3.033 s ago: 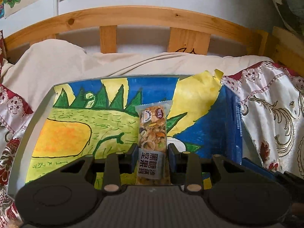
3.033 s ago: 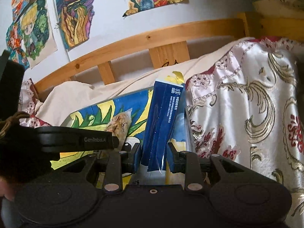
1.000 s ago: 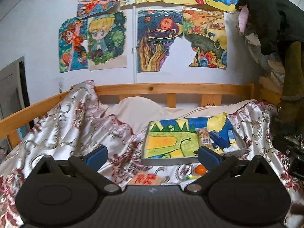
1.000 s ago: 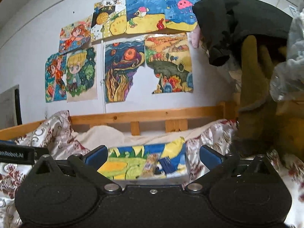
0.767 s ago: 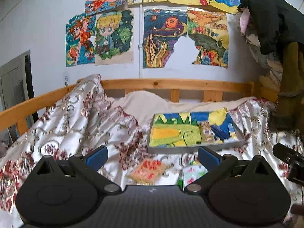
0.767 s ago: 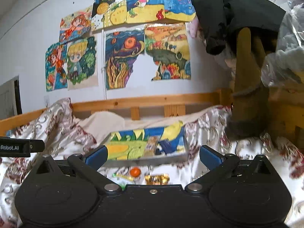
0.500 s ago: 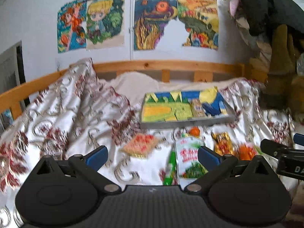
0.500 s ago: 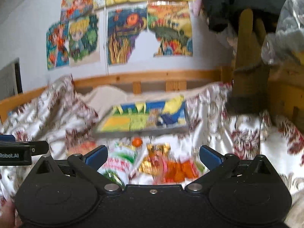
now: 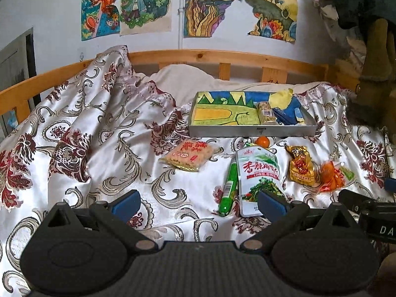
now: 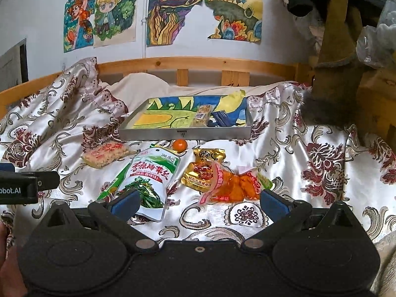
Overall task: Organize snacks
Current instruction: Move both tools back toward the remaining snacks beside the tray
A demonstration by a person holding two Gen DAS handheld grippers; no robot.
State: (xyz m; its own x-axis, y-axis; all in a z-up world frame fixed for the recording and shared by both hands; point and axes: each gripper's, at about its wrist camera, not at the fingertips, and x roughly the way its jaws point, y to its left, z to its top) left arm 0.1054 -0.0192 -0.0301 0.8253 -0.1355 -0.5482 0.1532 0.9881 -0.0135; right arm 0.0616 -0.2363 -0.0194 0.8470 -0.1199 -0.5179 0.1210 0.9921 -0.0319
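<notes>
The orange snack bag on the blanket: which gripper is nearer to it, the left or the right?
Right. The orange snack bag lies just ahead of the open right gripper, between its fingers. The open left gripper sits further left, the bag beyond its right finger.

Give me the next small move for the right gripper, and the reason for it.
Probably lower the right gripper onto the orange snack packet just ahead of it. Both it and the left gripper are open and empty, the tray holds only a nut bar and a blue packet, and this packet lies nearest its fingers.

Six snacks on the bedspread (image 10: 309, 168) — two inside one tray (image 10: 184, 130).
</notes>
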